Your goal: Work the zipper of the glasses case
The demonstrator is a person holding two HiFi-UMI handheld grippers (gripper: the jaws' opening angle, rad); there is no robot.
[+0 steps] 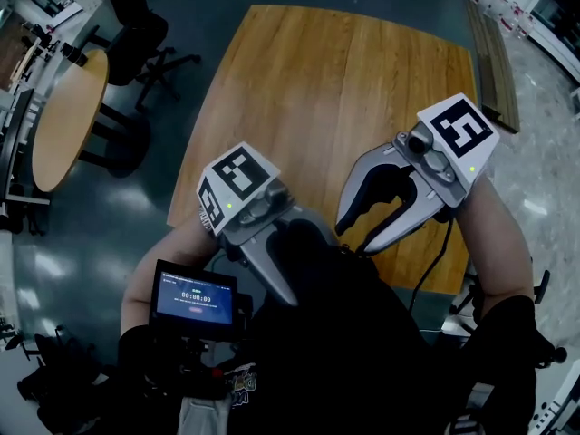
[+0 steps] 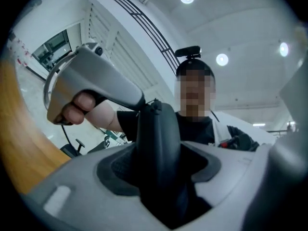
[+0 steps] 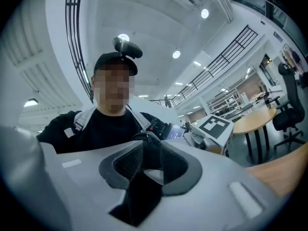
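The glasses case (image 2: 159, 148) is black and oblong, and it stands upright between the jaws of my left gripper (image 2: 161, 172), which is shut on it. A small zipper pull (image 2: 155, 102) sits at its top end. In the head view both grippers are raised off the table and point back at the person's chest; the case (image 1: 308, 238) is hard to make out against the black shirt. My left gripper (image 1: 299, 275) holds it from the left. My right gripper (image 1: 355, 238) meets it from the right. In the right gripper view, the right gripper (image 3: 149, 163) has the case's dark end (image 3: 148, 146) between its pads.
A rectangular wooden table (image 1: 344, 80) lies ahead under the raised grippers. A round table (image 1: 68, 116) and a black office chair (image 1: 136, 34) stand at the left. A small lit screen (image 1: 195, 302) hangs at the person's chest. Wooden planks (image 1: 494, 62) lie at the right.
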